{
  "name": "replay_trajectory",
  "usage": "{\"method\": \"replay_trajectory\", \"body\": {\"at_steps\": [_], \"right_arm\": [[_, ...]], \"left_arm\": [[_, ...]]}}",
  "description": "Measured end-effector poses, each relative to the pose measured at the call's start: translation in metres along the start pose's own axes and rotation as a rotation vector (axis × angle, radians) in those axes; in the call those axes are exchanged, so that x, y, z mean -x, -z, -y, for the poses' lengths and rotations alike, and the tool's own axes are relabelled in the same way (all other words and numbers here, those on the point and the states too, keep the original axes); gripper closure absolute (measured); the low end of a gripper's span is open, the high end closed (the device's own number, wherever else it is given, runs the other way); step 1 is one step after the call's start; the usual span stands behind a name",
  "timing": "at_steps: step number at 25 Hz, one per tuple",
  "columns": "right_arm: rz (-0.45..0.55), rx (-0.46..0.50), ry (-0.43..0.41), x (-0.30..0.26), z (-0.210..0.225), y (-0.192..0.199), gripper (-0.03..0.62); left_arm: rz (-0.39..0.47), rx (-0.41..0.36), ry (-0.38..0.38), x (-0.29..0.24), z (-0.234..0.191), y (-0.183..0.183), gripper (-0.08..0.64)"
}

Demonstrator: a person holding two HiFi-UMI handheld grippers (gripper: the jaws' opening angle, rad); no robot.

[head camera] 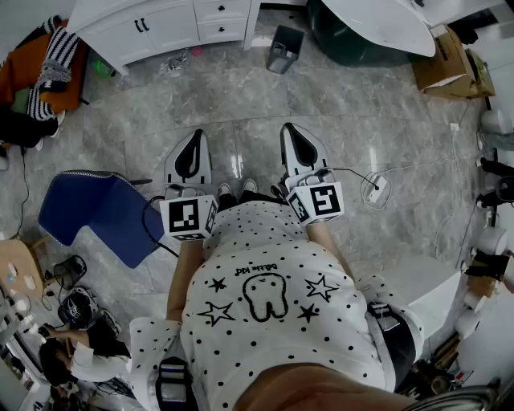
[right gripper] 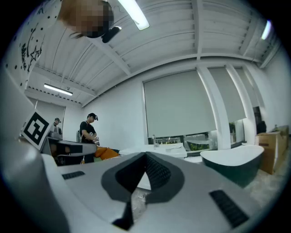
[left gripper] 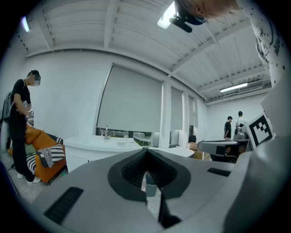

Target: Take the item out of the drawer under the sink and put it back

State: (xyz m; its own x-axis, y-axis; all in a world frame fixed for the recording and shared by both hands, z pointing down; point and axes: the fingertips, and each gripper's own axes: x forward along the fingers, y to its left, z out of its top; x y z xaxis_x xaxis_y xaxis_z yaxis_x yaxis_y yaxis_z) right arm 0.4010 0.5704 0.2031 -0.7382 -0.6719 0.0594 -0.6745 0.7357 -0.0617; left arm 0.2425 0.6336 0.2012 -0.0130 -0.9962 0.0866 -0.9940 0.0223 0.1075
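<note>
The white sink cabinet (head camera: 161, 28) stands at the far side of the floor, its drawers closed behind dark handles (head camera: 142, 25). No item from the drawer shows. My left gripper (head camera: 195, 135) and right gripper (head camera: 289, 128) are held side by side in front of the person's body, pointing toward the cabinet and well short of it. Both are shut with nothing between the pads. The left gripper view shows the shut jaws (left gripper: 146, 152) with the cabinet top and tap (left gripper: 105, 139) beyond. The right gripper view shows its shut jaws (right gripper: 146, 157) and the same cabinet (right gripper: 166, 149) ahead.
A small grey bin (head camera: 285, 48) and a dark green tub (head camera: 369, 32) stand right of the cabinet. A blue seat (head camera: 104, 213) lies at the left, a power strip with cable (head camera: 376, 191) at the right. Cardboard boxes (head camera: 446, 64) sit at the far right. Other people (left gripper: 20, 123) stand around.
</note>
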Motion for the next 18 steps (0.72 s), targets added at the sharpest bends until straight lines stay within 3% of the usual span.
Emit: {"method": "replay_trajectory", "body": {"at_steps": [18], "right_arm": [[-0.01, -0.027, -0.033, -0.002, 0.012, 0.007, 0.58]], "left_arm": [[0.013, -0.059, 0.008, -0.005, 0.014, -0.002, 0.565]]}}
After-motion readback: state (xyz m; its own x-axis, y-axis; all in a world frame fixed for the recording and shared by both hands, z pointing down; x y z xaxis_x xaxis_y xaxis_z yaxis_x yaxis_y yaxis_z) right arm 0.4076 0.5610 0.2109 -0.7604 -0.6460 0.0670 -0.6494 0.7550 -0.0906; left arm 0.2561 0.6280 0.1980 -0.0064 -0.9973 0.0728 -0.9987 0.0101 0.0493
